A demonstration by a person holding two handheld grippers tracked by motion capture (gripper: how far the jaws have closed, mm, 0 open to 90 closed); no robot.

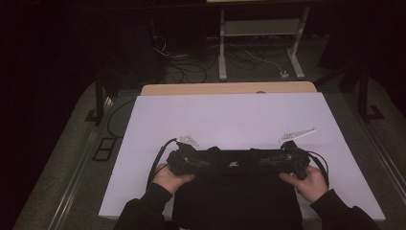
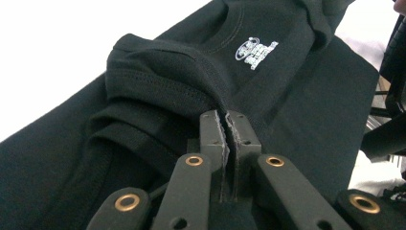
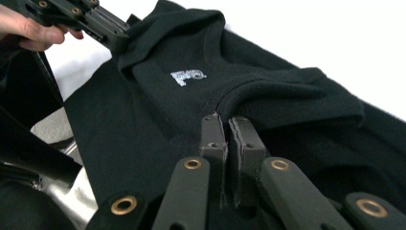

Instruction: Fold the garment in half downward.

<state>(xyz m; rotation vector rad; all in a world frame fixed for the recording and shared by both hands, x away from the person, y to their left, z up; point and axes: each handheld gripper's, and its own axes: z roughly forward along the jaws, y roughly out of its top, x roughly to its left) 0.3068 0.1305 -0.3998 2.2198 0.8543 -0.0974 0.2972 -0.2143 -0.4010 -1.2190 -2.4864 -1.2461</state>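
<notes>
- The table stands in front of you, covered by a white sheet that leaves a strip of wood bare along the far edge; the room around it is dark.
- The black garment lies at the near edge of the sheet, between your forearms; its far edge is bunched into a fold running from one gripper to the other.
- In the left gripper view, the garment shows stitched hems gathered in layers, with a small white printed logo near the collar seam.
- In the right gripper view, the same garment spreads out with the logo near the middle.
- Your left hand holds the left gripper at the left end of the fold. In its own view, the left gripper has its jaws pressed together with a pinch of black fabric caught between the pads.
- Your right hand holds the right gripper at the right end of the fold. In its own view, the right gripper is also clamped tight, its pads nipping the cloth just below the rolled edge.
- In that view your other hand appears at the top left, its gripper meeting the garment's far corner.
</notes>
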